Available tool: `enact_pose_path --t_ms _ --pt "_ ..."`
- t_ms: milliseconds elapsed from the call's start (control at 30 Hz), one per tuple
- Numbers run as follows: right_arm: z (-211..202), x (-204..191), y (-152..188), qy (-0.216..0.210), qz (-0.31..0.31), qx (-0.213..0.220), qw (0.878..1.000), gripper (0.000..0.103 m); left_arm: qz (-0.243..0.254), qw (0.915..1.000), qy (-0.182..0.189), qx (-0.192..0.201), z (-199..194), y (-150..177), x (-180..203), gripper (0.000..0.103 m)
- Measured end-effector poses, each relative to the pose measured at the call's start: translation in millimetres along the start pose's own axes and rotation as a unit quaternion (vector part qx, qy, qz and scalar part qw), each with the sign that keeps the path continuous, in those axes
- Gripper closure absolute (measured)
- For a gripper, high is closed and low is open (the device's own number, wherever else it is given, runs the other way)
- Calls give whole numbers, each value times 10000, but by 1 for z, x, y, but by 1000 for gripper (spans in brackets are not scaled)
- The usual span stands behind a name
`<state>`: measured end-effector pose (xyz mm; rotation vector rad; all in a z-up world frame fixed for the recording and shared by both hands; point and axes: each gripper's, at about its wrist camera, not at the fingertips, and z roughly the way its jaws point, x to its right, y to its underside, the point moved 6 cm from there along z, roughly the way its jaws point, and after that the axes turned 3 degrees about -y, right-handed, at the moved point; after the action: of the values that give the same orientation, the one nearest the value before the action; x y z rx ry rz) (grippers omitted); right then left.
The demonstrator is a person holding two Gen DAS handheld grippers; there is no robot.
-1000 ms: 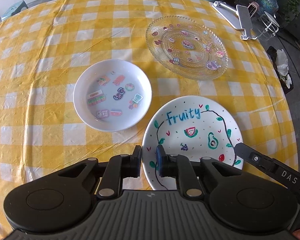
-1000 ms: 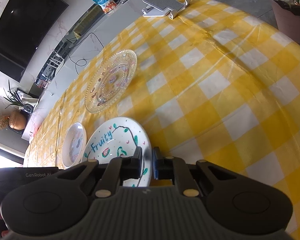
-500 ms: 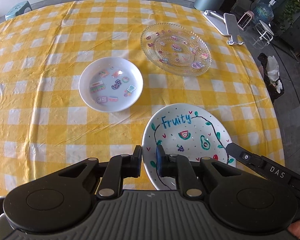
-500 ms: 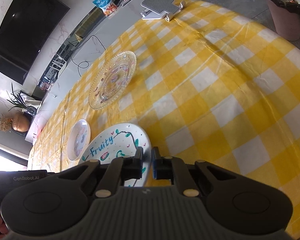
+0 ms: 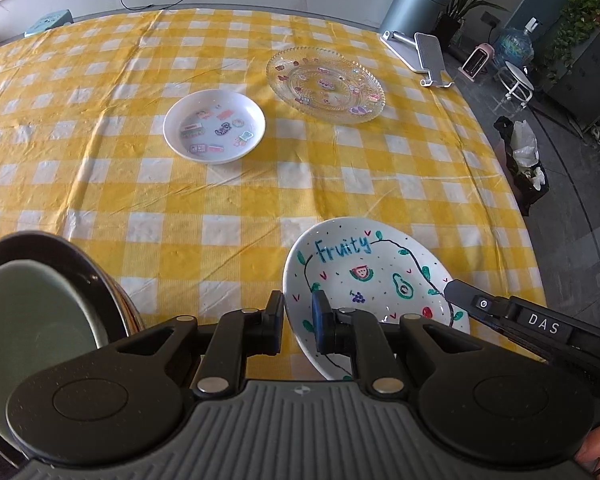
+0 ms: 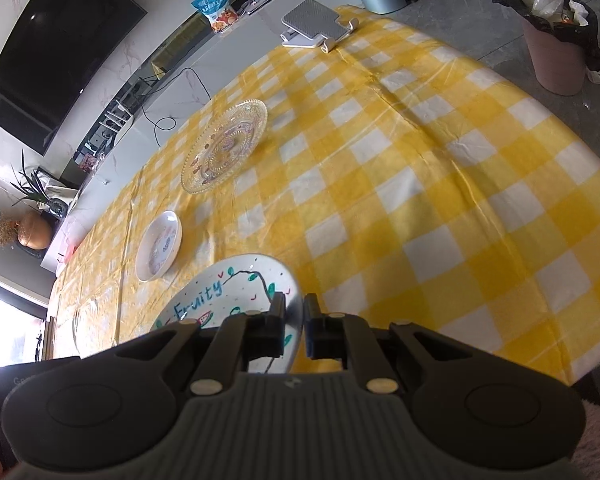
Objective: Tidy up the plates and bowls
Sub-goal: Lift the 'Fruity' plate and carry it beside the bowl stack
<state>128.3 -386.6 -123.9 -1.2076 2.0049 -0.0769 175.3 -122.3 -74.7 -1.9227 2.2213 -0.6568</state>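
A white plate painted "Fruity" (image 5: 364, 272) is held above the yellow checked table by both grippers. My left gripper (image 5: 297, 312) is shut on its near left rim. My right gripper (image 6: 294, 316) is shut on its right rim (image 6: 296, 300), and its finger (image 5: 500, 312) shows at the plate's right edge in the left wrist view. A white sticker bowl (image 5: 214, 127) and a clear glass plate (image 5: 326, 85) lie farther back on the table. They also show in the right wrist view, the bowl (image 6: 159, 245) and the glass plate (image 6: 225, 146).
A stack of dishes with a green plate on a dark one (image 5: 40, 320) sits at the near left. A grey stand (image 5: 424, 54) lies at the table's far right edge. A bin with a bag (image 6: 556, 40) stands on the floor beyond the table.
Both grippers have lifted the Fruity plate and drawn it back toward the near edge. The bowl and glass plate look farther away. The dish stack has come into view at left.
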Motion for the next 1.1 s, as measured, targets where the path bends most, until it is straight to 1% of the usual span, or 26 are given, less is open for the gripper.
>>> enact_pose_path --t_ms 133,233,367,500,633,800,1100 --pt "-2 3 9 29 -65 -82 9999 96 24 9998 -137 119 -1 15 2 87" --pt "-2 2 14 52 -157 -142 9998 96 -56 9997 -188 119 2 24 -2 87" --pt "0 -1 19 85 -346 -181 9992 96 -173 9996 -182 114 4 30 -7 87" --pt "2 -4 22 106 -479 -193 9986 96 -169 9995 -241 152 6 35 -9 87" --pt "5 -8 25 240 -689 -194 9972 96 -149 9994 -298 114 12 41 -12 87" --pt "9 -13 28 404 -945 -192 9945 95 -80 9992 -360 142 16 45 -11 87" --pt "14 -16 27 511 -1114 -152 9923 93 29 9981 -541 307 19 42 -8 87"
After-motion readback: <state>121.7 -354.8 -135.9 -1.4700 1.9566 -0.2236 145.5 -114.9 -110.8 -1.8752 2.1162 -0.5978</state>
